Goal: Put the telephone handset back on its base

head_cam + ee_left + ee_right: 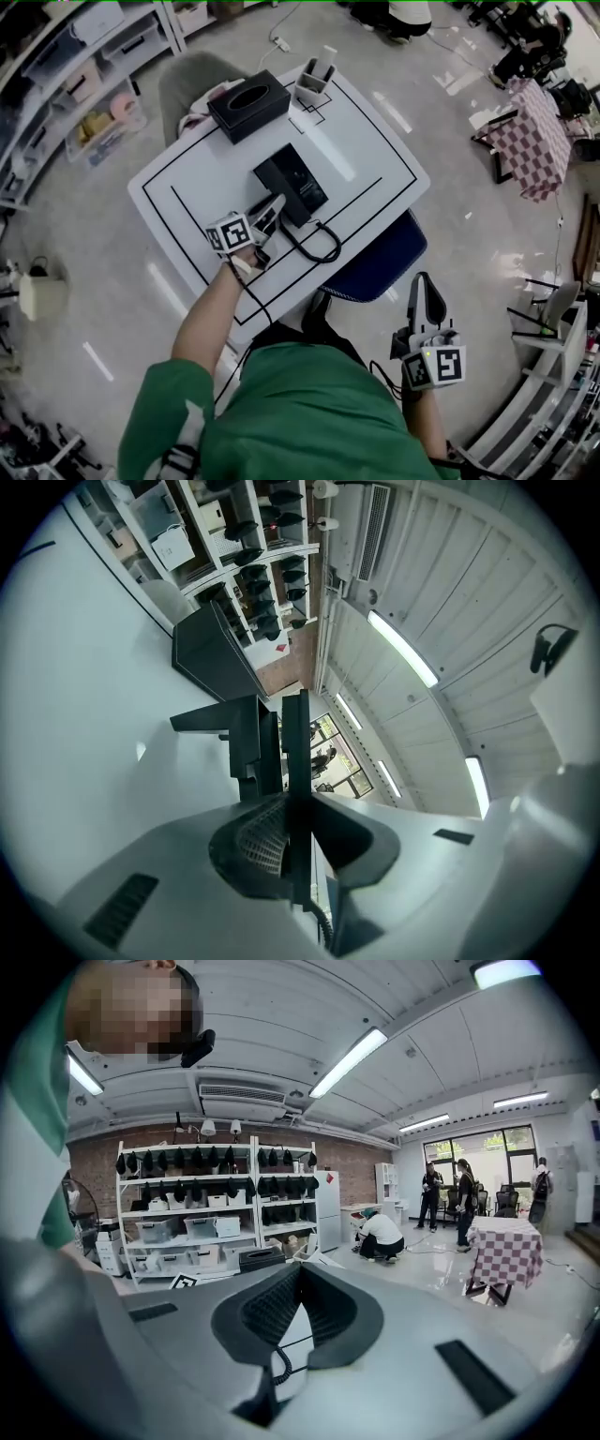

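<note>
Near the table's (375, 150) front edge, the left gripper (267, 217) clamps its half-closed jaws on the handset (296, 733), just beside the base (292, 183). The right gripper (422, 283), off the table, is closed and empty.

table (370, 150) | white, black-lined | on it: tissue box (248, 105), telephone base (294, 184), cord (322, 249), small holder (316, 82)

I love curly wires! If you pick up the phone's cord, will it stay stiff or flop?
Probably floppy: the cord lies in a slack loop on the table. Its coils would likely stretch and spring back. It should trail after the handset that the left gripper holds.
</note>
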Demonstrator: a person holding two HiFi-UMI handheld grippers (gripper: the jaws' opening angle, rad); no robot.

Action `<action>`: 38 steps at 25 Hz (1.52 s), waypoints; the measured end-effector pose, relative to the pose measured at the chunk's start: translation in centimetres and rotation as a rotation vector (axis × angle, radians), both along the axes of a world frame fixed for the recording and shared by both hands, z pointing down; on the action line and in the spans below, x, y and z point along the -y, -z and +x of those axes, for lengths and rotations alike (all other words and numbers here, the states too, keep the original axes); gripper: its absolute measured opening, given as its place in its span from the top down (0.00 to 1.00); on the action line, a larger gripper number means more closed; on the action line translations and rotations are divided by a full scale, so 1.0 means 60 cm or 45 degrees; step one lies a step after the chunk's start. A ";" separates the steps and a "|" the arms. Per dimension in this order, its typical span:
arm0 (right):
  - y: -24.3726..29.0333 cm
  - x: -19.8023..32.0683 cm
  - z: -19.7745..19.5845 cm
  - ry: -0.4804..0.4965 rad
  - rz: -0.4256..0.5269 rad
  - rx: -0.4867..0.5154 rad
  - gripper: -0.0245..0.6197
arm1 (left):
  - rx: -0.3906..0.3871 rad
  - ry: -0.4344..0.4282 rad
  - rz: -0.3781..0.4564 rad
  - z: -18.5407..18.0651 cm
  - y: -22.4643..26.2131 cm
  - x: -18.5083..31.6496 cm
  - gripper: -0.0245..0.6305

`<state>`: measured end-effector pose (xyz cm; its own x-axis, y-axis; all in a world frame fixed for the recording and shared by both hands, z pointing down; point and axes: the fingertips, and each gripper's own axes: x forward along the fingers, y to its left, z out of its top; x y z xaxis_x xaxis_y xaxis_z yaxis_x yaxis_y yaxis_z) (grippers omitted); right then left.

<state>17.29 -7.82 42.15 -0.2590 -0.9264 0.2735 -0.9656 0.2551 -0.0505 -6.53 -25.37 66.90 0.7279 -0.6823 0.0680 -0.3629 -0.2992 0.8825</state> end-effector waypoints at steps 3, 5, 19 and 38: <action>-0.001 -0.006 -0.010 0.001 -0.010 -0.009 0.93 | 0.010 -0.013 -0.020 0.001 -0.013 -0.007 0.84; -0.001 -0.011 -0.016 0.004 -0.013 -0.008 0.93 | 0.006 -0.015 -0.024 0.000 -0.018 -0.011 0.84; -0.003 -0.031 -0.037 -0.005 -0.041 -0.038 0.93 | -0.111 0.039 -0.087 -0.011 -0.034 0.010 0.84; -0.001 -0.032 -0.063 0.031 -0.027 0.008 0.93 | 0.125 0.112 -0.312 -0.035 -0.056 -0.005 0.69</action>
<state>13.52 -5.87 42.19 -0.2831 -0.9138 0.2914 -0.9588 0.2773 -0.0618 -8.65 -25.07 70.24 0.6485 -0.6970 0.3061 -0.4657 -0.0452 0.8838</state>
